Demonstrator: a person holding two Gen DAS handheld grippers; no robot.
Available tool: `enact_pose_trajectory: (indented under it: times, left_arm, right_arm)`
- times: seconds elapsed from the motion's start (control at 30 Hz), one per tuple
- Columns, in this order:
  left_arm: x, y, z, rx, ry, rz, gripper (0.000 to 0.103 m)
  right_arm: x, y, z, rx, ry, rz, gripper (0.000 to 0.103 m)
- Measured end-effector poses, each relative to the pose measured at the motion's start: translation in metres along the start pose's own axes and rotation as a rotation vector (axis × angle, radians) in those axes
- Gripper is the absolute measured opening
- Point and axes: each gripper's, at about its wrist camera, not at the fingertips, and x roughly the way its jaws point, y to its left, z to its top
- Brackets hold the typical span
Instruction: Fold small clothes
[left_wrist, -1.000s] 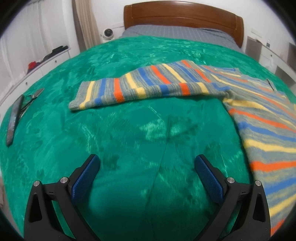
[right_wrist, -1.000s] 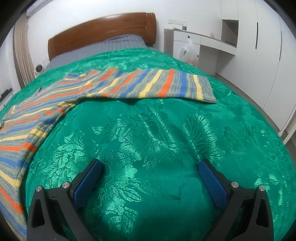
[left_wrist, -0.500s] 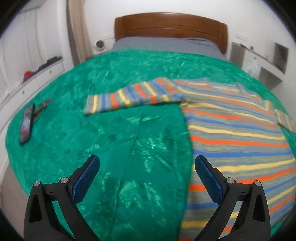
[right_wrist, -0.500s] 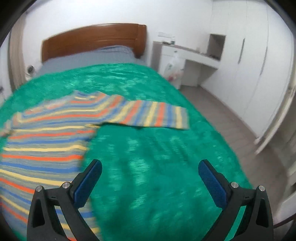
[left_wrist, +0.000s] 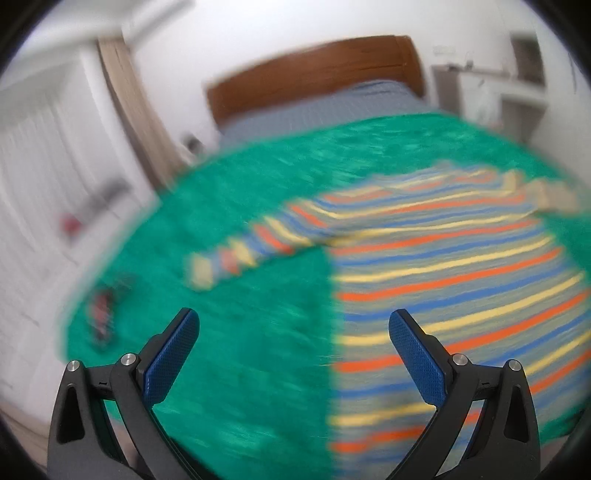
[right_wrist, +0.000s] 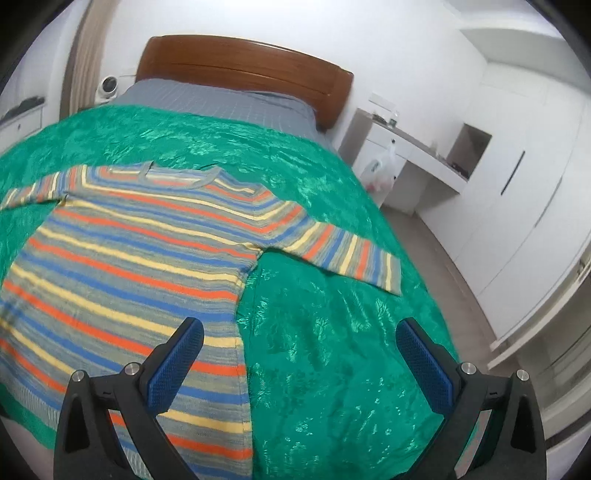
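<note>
A small striped sweater, in orange, blue, yellow and grey bands, lies flat on the green bedspread with both sleeves spread sideways. Its right sleeve reaches toward the bed's right edge. In the blurred left wrist view the sweater fills the right half and its left sleeve points left. My left gripper hangs open above the sweater's left side edge, holding nothing. Well above the sweater's right side edge, my right gripper is open and empty too.
A dark phone-like object lies near the bed's left edge. A wooden headboard and a grey sheet are at the far end. A white desk with a plastic bag and wardrobes stand to the right.
Both grippers have pulled back and risen from over the sleeves, so the whole sweater is now in view. The left view is motion-blurred. Both grippers stayed open.
</note>
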Motion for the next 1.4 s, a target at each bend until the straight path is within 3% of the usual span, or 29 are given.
enact_pose_trajectory:
  times: [0.07, 0.1, 0.2, 0.33, 0.5, 0.6, 0.7, 0.8, 0.93, 1.07, 1.1, 1.2, 1.33, 1.37, 1.4]
  left_arm:
    - [0.006, 0.011, 0.002, -0.128, 0.066, -0.166, 0.103]
    - [0.007, 0.012, 0.002, -0.14, 0.075, -0.168, 0.103]
    - [0.008, 0.001, 0.003, -0.046, 0.04, -0.039, 0.103]
    - [0.008, -0.007, 0.0, 0.018, 0.016, 0.035, 0.103]
    - [0.013, -0.006, -0.002, 0.011, 0.041, -0.003, 0.103]
    - [0.022, 0.001, -0.005, -0.011, 0.052, -0.003, 0.103]
    - [0.038, 0.015, -0.006, -0.055, 0.067, 0.002, 0.103]
    - [0.046, 0.027, -0.005, -0.098, 0.051, 0.008, 0.103]
    - [0.051, 0.033, -0.009, -0.126, 0.029, 0.023, 0.103]
    - [0.061, 0.034, -0.019, -0.146, 0.048, 0.024, 0.103]
    - [0.065, 0.032, -0.021, -0.143, 0.06, 0.029, 0.103]
    - [0.075, 0.029, -0.025, -0.132, 0.094, 0.046, 0.103]
    - [0.083, 0.03, -0.027, -0.132, 0.112, 0.064, 0.103]
    - [0.085, 0.031, -0.028, -0.13, 0.115, 0.07, 0.103]
    - [0.087, 0.03, -0.028, -0.128, 0.118, 0.074, 0.103]
  right_arm:
    - [-0.001, -0.003, 0.0, 0.04, 0.016, 0.065, 0.102]
    - [-0.002, -0.002, 0.0, 0.046, 0.02, 0.072, 0.102]
    - [-0.002, 0.004, -0.002, 0.02, 0.012, 0.058, 0.103]
    - [0.002, 0.012, -0.004, -0.004, 0.029, 0.074, 0.103]
    - [0.007, 0.015, -0.005, 0.004, 0.041, 0.123, 0.103]
    - [0.029, -0.002, -0.004, 0.089, 0.083, 0.259, 0.102]
    - [0.063, -0.047, 0.001, 0.236, 0.089, 0.378, 0.102]
    - [0.115, -0.119, 0.009, 0.384, 0.076, 0.386, 0.102]
    - [0.198, -0.22, 0.008, 0.624, 0.175, 0.36, 0.102]
    - [0.261, -0.289, -0.003, 0.882, 0.237, 0.452, 0.099]
    - [0.274, -0.295, -0.005, 0.92, 0.247, 0.493, 0.095]
    - [0.301, -0.295, -0.005, 0.942, 0.307, 0.537, 0.069]
    - [0.325, -0.285, -0.006, 0.888, 0.394, 0.542, 0.053]
    - [0.327, -0.283, -0.004, 0.871, 0.405, 0.545, 0.022]
    - [0.327, -0.28, 0.0, 0.828, 0.424, 0.521, 0.003]
